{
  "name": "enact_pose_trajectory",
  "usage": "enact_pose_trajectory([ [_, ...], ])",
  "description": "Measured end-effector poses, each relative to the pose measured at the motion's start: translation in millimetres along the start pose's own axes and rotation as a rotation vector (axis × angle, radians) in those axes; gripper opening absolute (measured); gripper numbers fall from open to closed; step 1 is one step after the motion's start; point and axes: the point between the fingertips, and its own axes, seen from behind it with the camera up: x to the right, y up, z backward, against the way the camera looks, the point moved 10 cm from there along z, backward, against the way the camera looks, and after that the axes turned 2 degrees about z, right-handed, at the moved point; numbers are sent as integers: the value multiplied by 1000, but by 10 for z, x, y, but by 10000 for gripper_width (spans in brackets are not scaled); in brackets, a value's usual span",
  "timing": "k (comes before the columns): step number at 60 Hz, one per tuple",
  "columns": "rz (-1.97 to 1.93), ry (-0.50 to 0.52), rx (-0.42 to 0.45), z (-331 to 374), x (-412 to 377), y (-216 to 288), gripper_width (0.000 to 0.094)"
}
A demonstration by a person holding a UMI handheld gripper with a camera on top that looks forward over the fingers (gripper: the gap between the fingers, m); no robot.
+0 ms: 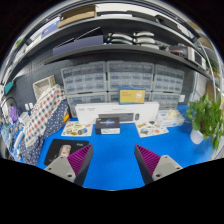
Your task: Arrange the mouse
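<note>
My gripper (112,160) is open and empty, with its two magenta pads (76,158) wide apart above a blue table top (112,150). Nothing stands between the fingers. I cannot make out a mouse. A dark box-like object (108,125) sits at the far edge of the table, well beyond the fingers.
A person in a plaid shirt (42,120) sits to the left of the table. Flat items lie at the far left (76,130) and far right (152,128) of the table. A green plant (208,118) stands on the right. Shelves and storage bins (120,78) fill the back wall.
</note>
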Motion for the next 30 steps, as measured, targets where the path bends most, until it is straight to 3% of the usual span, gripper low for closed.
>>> enact_pose_trajectory([
  [30,-15,0,-14,291,695,-260,832],
])
